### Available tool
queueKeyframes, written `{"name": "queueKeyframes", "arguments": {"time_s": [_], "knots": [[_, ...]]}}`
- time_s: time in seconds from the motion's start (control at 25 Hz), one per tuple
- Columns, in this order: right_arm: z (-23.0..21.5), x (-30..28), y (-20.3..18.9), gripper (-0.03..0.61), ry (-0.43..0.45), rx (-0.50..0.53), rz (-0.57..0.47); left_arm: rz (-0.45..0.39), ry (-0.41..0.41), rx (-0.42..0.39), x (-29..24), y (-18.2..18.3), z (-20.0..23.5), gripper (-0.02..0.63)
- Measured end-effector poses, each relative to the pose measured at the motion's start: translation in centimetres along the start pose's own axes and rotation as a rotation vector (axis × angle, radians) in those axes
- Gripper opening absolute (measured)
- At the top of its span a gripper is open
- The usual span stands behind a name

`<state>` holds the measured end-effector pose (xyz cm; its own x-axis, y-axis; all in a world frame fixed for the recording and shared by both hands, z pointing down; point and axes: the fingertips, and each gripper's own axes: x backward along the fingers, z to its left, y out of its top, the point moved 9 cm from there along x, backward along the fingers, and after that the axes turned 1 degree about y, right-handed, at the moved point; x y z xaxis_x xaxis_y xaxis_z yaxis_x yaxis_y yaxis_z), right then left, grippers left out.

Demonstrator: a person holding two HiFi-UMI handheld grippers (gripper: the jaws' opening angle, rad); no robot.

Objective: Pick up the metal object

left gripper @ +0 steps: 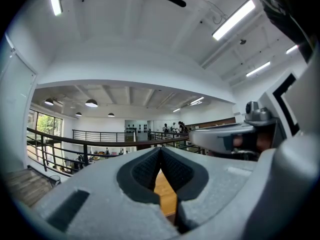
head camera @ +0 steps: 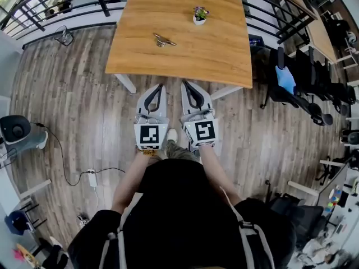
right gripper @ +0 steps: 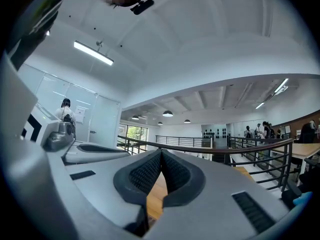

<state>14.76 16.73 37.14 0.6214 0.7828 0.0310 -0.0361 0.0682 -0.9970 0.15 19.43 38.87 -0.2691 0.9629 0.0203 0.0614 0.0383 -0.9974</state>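
Note:
A small metal object [head camera: 163, 40] lies on the wooden table [head camera: 224, 55], left of its middle. Both grippers hang side by side over the floor, just short of the table's near edge, pointing level at it. My left gripper [head camera: 159, 86] is shut with nothing in it; its black pads [left gripper: 150, 169] meet at the tips. My right gripper [head camera: 185, 83] is also shut and empty, its pads [right gripper: 152, 171] touching. In both gripper views a strip of the tabletop [left gripper: 165, 194] [right gripper: 157, 196] shows below the closed tips; the metal object is not visible there.
A small potted plant [head camera: 199, 14] stands on the table behind the metal object. Black railings [head camera: 67, 4] run behind the table. Office chairs [head camera: 303, 83] crowd the right side. A black device [head camera: 17, 130] with a cable and a power strip [head camera: 92, 178] lie on the floor at left.

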Motion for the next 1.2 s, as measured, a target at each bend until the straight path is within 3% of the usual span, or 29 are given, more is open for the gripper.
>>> {"name": "queueKeyframes", "arguments": {"time_s": [0.32,0.56,0.96,1.2], "knots": [[-4.4,-4.5,-1.0,0.0,0.002,-0.002,0.022,0.011,0.009,0.012,-5.3,-0.6,0.9,0.011],[-5.0,-9.9,-1.8,0.0,-0.022,0.003,0.048,0.012,0.007,0.034,-9.3,-1.9,5.7,0.011],[-4.2,-19.2,-0.7,-0.001,-0.082,0.045,0.041,-0.031,-0.079,0.024,-16.3,-1.7,14.5,0.011],[-5.0,-21.6,-1.6,-0.001,-0.119,0.045,0.06,-0.03,-0.106,0.015,-19.5,-2.4,16.9,0.011]]}}
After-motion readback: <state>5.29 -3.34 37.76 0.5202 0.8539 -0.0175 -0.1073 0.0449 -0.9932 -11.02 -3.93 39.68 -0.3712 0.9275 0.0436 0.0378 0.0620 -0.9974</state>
